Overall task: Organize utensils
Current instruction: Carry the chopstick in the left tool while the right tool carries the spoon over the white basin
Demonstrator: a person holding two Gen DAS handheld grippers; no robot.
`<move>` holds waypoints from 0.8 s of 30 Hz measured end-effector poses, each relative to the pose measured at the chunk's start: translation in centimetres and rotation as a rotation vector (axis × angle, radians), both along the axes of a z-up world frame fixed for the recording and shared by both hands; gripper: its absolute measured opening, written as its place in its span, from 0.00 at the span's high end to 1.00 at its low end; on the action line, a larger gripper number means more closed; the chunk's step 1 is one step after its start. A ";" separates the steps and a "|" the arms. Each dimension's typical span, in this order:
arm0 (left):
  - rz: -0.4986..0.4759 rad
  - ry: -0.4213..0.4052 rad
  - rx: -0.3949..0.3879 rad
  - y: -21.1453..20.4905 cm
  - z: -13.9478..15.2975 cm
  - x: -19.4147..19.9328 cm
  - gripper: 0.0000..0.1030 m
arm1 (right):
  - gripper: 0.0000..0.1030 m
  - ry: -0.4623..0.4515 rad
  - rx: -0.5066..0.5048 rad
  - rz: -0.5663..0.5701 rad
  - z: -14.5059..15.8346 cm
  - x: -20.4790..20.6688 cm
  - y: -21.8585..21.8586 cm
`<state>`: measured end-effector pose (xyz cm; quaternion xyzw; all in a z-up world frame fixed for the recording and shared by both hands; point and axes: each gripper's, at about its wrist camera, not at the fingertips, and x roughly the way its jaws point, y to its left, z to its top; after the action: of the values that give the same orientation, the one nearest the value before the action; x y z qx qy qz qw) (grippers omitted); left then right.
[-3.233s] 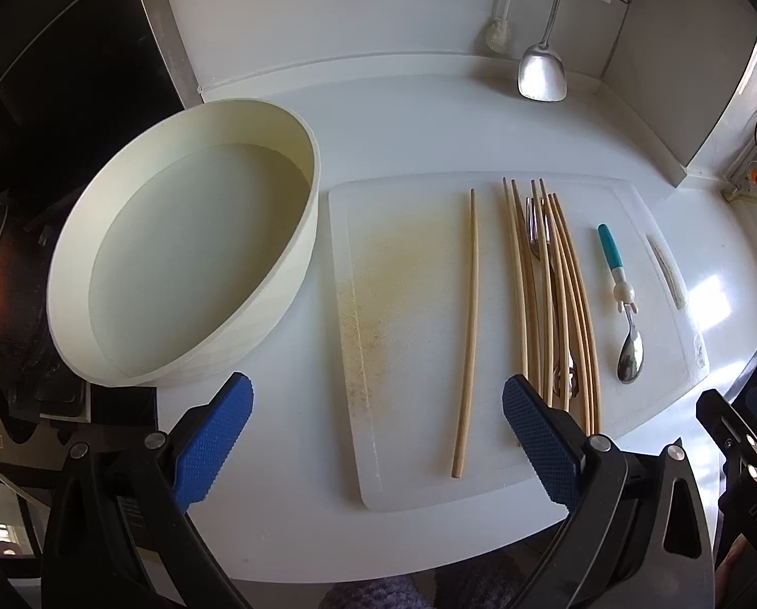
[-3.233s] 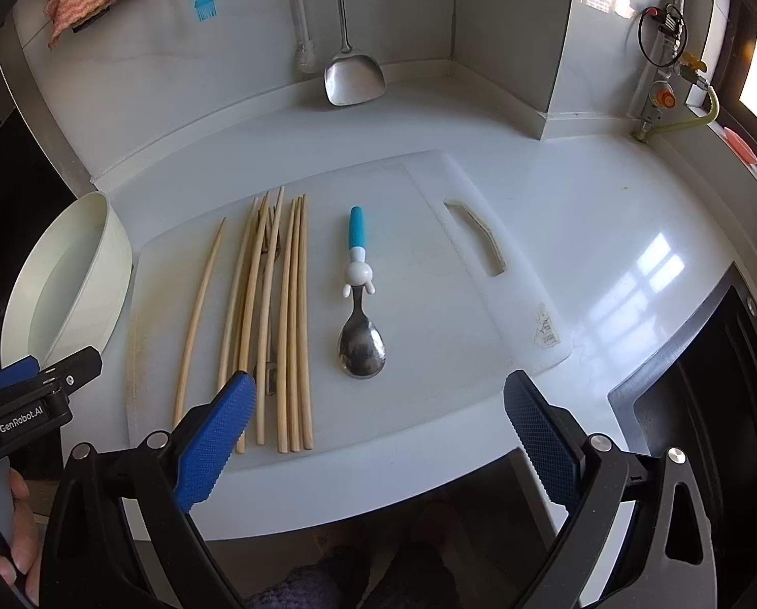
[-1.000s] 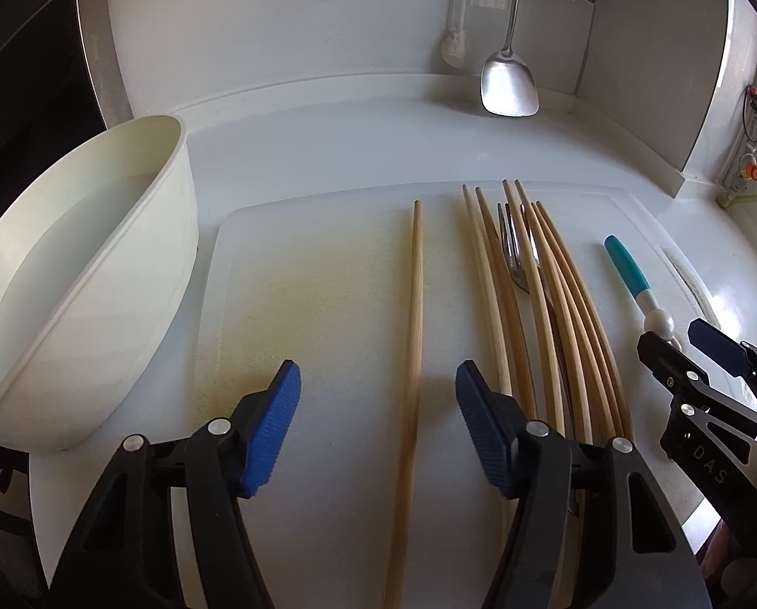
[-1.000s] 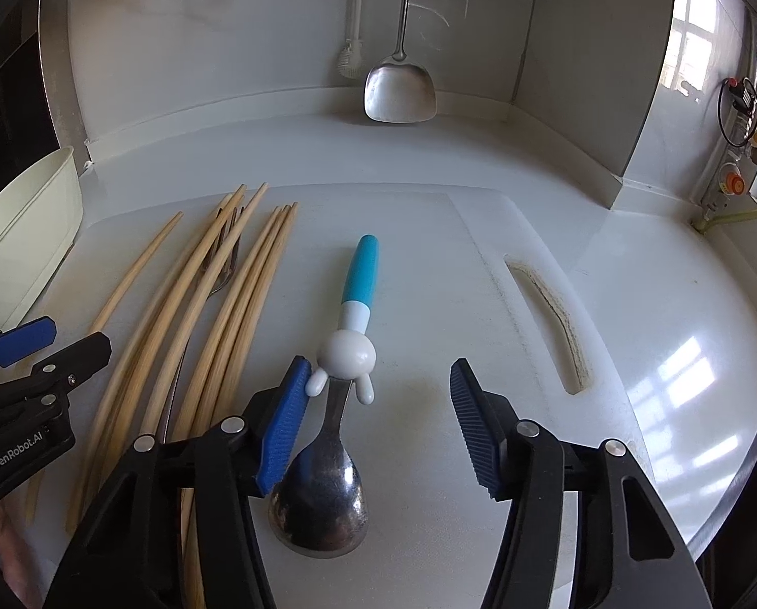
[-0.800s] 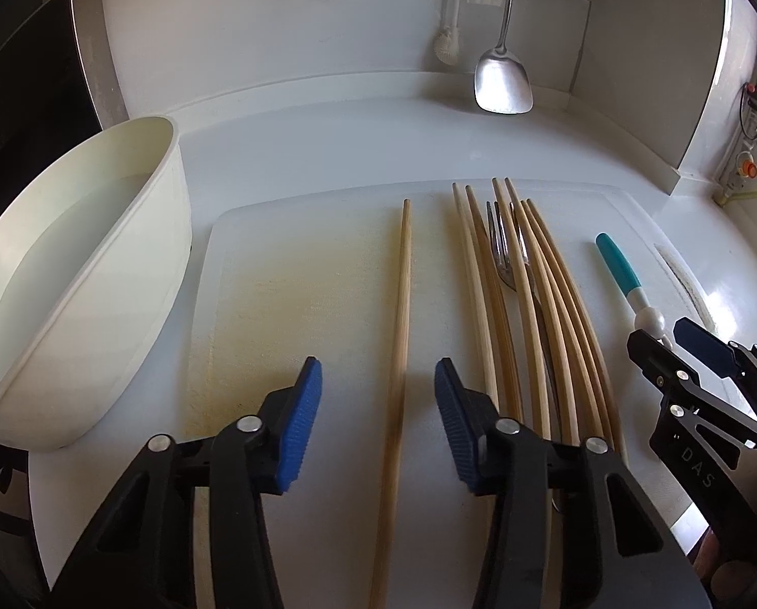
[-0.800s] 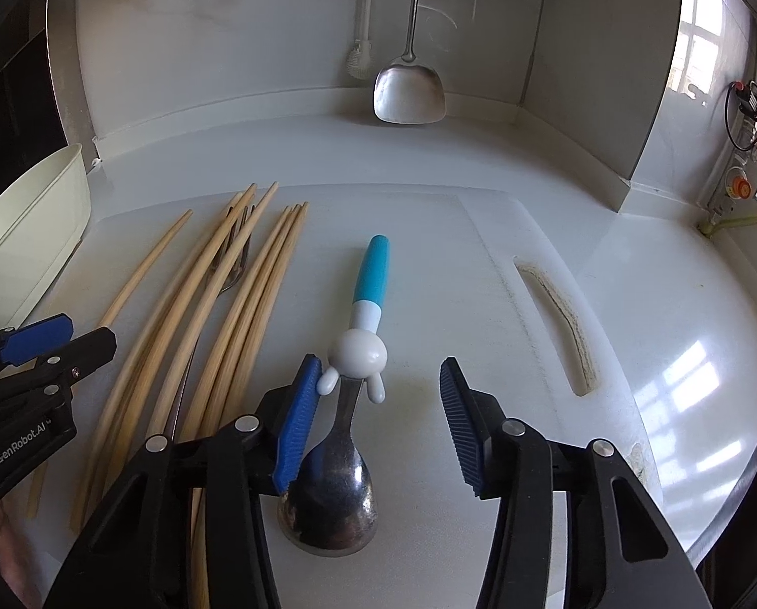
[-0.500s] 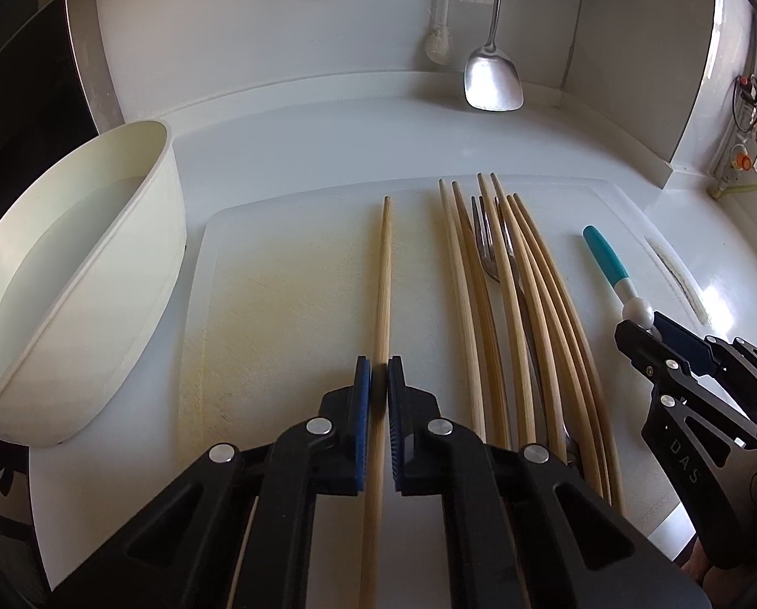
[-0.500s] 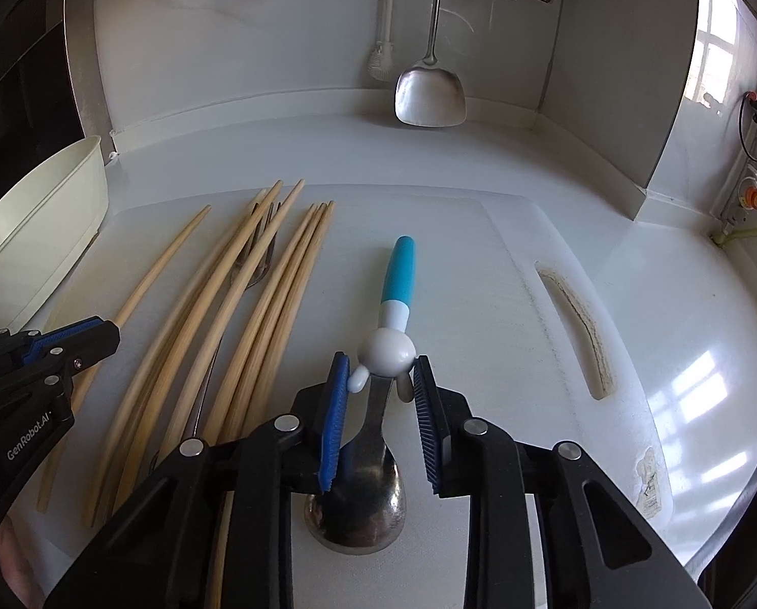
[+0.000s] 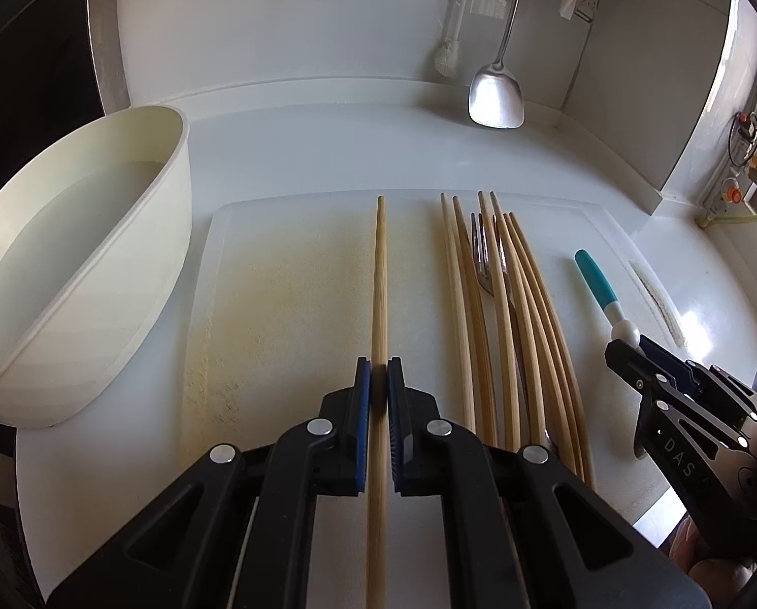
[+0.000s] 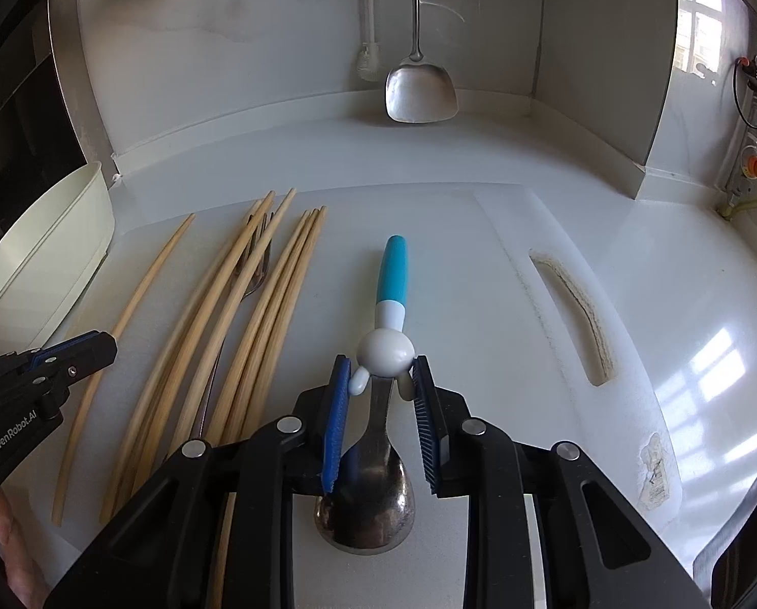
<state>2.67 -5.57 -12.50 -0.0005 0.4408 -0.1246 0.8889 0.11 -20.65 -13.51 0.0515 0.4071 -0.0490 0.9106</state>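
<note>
While both tools grip, each has a different kind of utensil to deal with. The left tool (image 9: 379,388) is clamped narrow on a single chopstick (image 9: 379,274), its blue pads (image 9: 362,396) pressing the stick from both sides at a point nearer its close end than its middle; the stick lies lengthwise on the cutting board (image 9: 276,304), apart from the others. It looks like bamboo or wood: light, stiff and round, so it could roll or pivot in the pads, and with most of its length ahead of the grip the far tip may dip when lifted; a hold nearer the middle would probably balance better. The right tool (image 10: 381,396) has just closed on the spoon (image 10: 373,457) at the neck, its pads squeezing the small white figure (image 10: 384,352) where the steel stem meets the blue handle (image 10: 393,269). The steel bowl sits under the tool and is likely the heavier end, while the plastic figure is smooth and rounded, so the grip may slip or twist; the flat stem just below it seems the surer place. Further out, a bundle of chopsticks (image 9: 505,314) lies over a fork (image 9: 482,264) on the board, between the two held pieces. A cream basin (image 9: 84,264) stands just left of the board on the white surface (image 9: 327,152), and a metal spatula (image 10: 419,86) hangs at the back wall.
</note>
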 end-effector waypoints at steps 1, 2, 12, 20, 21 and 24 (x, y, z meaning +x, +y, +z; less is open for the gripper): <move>0.002 -0.002 -0.002 0.1 0.2 0.0 0.93 | 0.77 -0.004 0.000 0.000 0.1 -0.1 0.0; 0.004 -0.004 -0.004 0.1 0.3 0.0 0.93 | 0.76 -0.007 0.000 0.000 0.3 -0.2 0.0; 0.020 -0.019 -0.012 0.4 2.5 -0.5 0.93 | 0.76 -0.041 -0.005 0.020 2.5 -0.8 0.0; 0.082 -0.047 -0.022 1.4 6.9 -1.4 0.93 | 0.76 -0.078 0.003 0.090 6.4 -1.0 1.0; 0.094 -0.050 -0.021 1.7 7.5 -1.6 0.93 | 0.77 -0.082 0.004 0.104 6.9 -0.9 1.3; 0.131 -0.058 -0.021 2.9 9.1 -2.0 0.93 | 0.76 -0.091 0.005 0.150 8.5 -0.5 2.5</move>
<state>0.63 -2.64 -3.42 -0.0349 0.4124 -0.0706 0.9076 -0.43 -18.17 -5.03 0.0252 0.3680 0.0226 0.9292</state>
